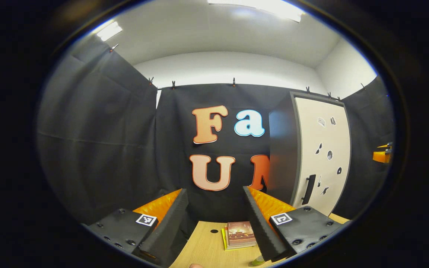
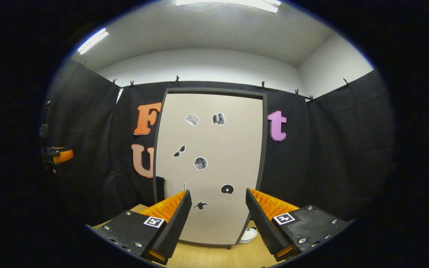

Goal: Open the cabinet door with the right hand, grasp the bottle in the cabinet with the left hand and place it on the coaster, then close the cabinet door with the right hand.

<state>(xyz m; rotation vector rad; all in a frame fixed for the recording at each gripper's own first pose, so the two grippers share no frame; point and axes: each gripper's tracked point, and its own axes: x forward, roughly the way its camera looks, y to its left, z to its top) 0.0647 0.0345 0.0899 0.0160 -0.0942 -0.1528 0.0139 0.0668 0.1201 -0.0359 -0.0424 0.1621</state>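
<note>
We see a table point(image 1: 207, 245) that looks like light wood, smooth, with fine lines running along it. The cabinet door point(image 2: 210, 163) looks flat, smooth and matt, with a dark frame, and small paper-like stickers point(image 2: 200, 163) sit on it. Its handle point(image 1: 308, 189) looks like dark plastic or metal; we cannot tell which. The books point(image 1: 240, 234) have glossy paper covers. The booth wall point(image 1: 99, 149) is soft matt cloth with folds. The ribbed fingers point(image 2: 169, 223) look matt and a bit rough.
</note>
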